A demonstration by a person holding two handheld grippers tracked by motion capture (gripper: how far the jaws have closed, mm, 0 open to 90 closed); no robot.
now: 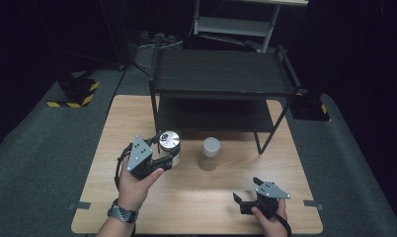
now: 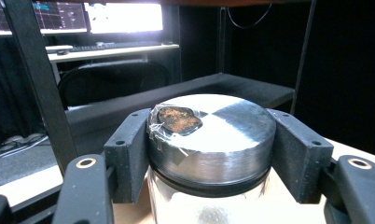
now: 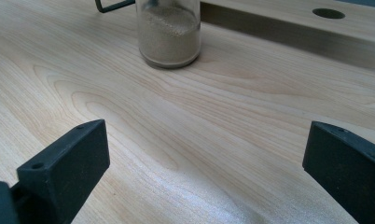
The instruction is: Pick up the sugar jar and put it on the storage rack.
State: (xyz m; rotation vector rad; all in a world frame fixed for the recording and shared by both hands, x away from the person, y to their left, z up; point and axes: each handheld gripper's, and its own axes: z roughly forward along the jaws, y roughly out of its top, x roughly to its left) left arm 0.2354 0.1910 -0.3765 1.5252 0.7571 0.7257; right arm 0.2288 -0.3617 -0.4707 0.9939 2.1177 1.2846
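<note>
Jar: I am seeing the steel-lidded jar [image 1: 169, 143] standing upright on the worktop [image 1: 196, 197], just in front of the black shelf rack [image 1: 221, 74], left of centre.
Lid: I am looking at a brushed metal lid [image 2: 211, 135] with a dark patch under clear tape near its left edge; the glass body is showing below it.
Left tongs: I am holding the left tongs [image 1: 163, 159] around that lid, one black pad [image 2: 127, 149] against each side, so they are clenched on the jar just under its top.
Right tongs: I am keeping the right tongs [image 1: 242, 196] released, jaws spread wide over bare wood near the front right of the worktop, gripping nothing.
Second jar: I am noting a pale-capped jar of sandy powder [image 1: 210, 153] standing just to the right of the first, apart from it.
Key relation: I am judging that the powder jar is lying ahead and to the left of the right tongs, upright, with open wood between; that hand is the free one for it.
Axis: I am reading both jars as vertical, so any grip is coming in from the side.
Risk: I am guessing the smooth lid may be slipping if lifted by the pads alone.
</note>
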